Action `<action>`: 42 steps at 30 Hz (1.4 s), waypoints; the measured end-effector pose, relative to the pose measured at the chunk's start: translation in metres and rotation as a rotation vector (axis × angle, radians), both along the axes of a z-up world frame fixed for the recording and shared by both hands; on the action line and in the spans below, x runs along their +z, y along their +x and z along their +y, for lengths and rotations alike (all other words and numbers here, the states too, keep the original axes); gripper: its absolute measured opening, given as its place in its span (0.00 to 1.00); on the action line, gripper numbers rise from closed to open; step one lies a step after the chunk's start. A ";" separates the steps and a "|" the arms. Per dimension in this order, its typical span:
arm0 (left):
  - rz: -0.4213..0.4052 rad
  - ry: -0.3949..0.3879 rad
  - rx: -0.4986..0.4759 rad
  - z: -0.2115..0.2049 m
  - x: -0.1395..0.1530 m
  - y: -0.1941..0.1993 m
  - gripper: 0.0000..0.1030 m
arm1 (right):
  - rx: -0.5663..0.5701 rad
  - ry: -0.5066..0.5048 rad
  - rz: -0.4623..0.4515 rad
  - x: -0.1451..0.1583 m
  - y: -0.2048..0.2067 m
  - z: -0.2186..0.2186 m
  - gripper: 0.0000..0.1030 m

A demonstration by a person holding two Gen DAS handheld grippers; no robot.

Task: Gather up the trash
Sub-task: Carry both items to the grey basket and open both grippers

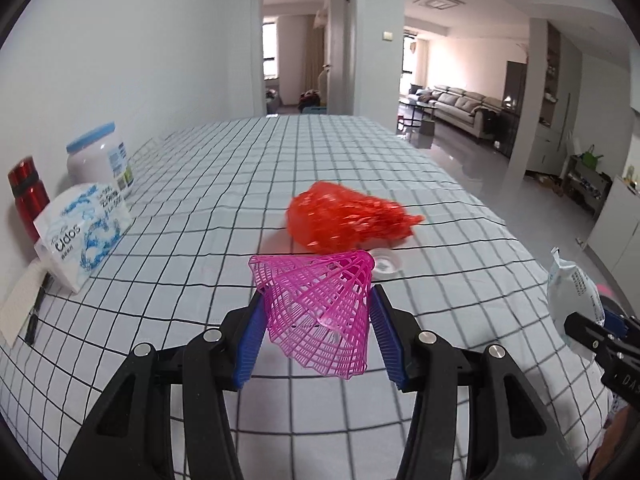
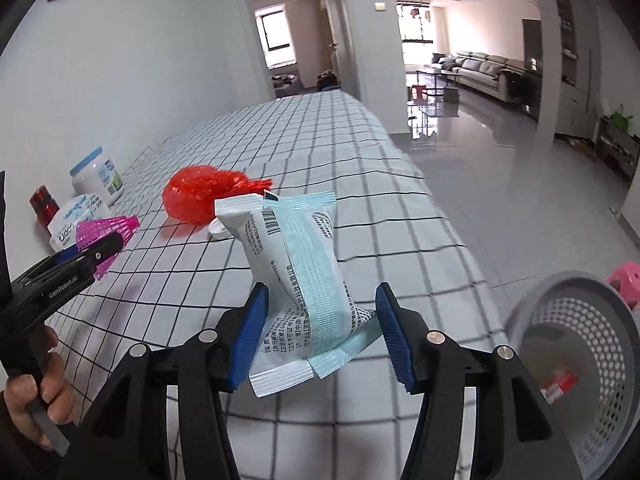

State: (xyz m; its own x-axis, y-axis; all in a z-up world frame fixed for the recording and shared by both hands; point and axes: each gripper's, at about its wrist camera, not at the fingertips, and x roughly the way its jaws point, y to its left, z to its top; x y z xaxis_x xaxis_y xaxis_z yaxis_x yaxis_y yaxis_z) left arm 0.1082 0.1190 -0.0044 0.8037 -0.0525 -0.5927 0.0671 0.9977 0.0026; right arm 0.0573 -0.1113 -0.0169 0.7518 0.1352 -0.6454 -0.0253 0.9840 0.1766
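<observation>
Checked black-and-white tablecloth point(image 1: 224, 184) is covering the long table, which is running along a white wall toward a doorway and a living room with a grey sofa point(image 1: 460, 106). Near its middle a crumpled red plastic bag point(image 1: 344, 216) is lying beside a small white cap point(image 1: 385, 265). I am holding my left gripper point(image 1: 318, 320) above the near edge, jaws pinching a pink plastic mesh cone point(image 1: 316, 308). My right gripper point(image 2: 320, 328) is squeezing a pale blue sealed wrapper point(image 2: 300, 280) upright beside the right edge, near a grey perforated bin point(image 2: 592, 344).
</observation>
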 end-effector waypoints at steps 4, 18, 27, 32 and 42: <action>-0.034 -0.001 -0.014 -0.015 0.011 -0.015 0.48 | -0.026 0.004 -0.015 0.003 -0.018 -0.019 0.52; -0.066 0.016 -0.188 -0.111 0.029 -0.066 0.48 | -0.144 0.023 -0.075 0.009 -0.085 -0.087 0.52; -0.048 -0.021 -0.348 -0.179 0.030 -0.095 0.48 | -0.272 0.020 -0.081 0.003 -0.136 -0.147 0.52; -0.038 -0.014 -0.426 -0.216 0.029 -0.108 0.48 | -0.335 0.035 -0.095 -0.003 -0.159 -0.174 0.52; 0.018 0.020 -0.504 -0.274 0.008 -0.113 0.48 | -0.401 0.052 -0.062 -0.025 -0.178 -0.211 0.52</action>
